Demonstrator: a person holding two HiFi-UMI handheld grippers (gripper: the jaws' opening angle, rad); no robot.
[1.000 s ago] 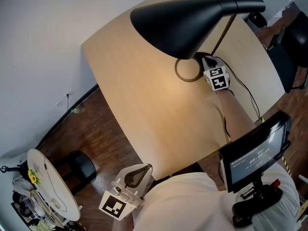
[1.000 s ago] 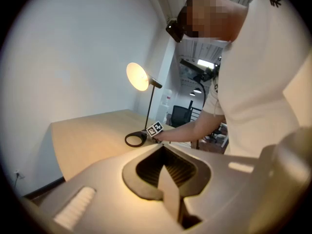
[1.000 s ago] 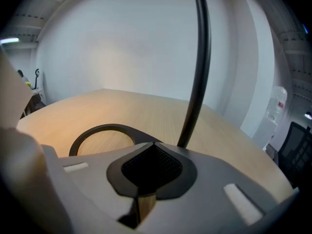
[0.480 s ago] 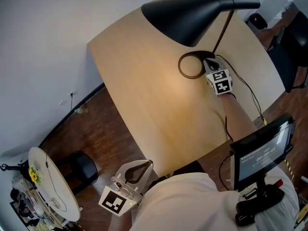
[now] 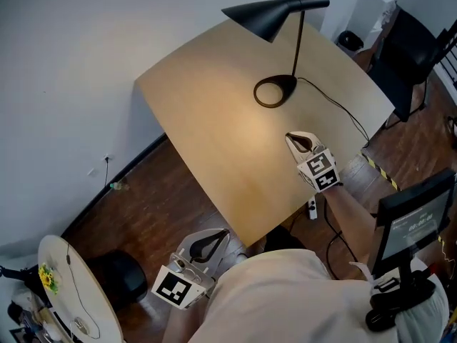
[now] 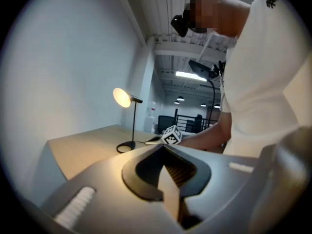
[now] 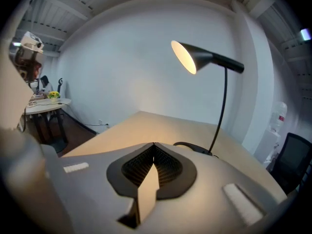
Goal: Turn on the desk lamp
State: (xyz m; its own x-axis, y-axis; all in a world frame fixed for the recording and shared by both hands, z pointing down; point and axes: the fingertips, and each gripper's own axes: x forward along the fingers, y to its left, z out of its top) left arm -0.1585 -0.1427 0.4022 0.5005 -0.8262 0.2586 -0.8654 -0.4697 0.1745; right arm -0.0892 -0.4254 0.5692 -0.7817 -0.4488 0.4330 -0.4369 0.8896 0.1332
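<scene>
Now that the right tongs [image 5: 291, 137] have drawn back: they hover over the near edge of the surface [image 5: 207, 113], well apart from the desk lamp [image 5: 275, 16]. A second ago they were down at its ring base [image 5: 274, 92].
Lamp state: lit. The inside of the shade [image 7: 186, 57] glows in both gripper views, and a warm pool of light lies on the surface beside the base.
Meaning for the task: the switching looks done, and this retreat reads as its tail end, with no press left to make.
Lamp position: upright at the far end of the surface, its cord [image 5: 335, 106] trailing toward the right edge.
Right tongs, state: tips together, nothing between them.
Left tongs [image 5: 218, 238]: low beside the person's body, off the near corner of the surface, tips together and empty, about where they were before.
Count, task things: one lamp with one shade, one base and one cord; one surface; two tongs.
Count, surroundings: one round side table [image 5: 71, 284], one screen [image 5: 418, 220], one black chair [image 5: 407, 56].
</scene>
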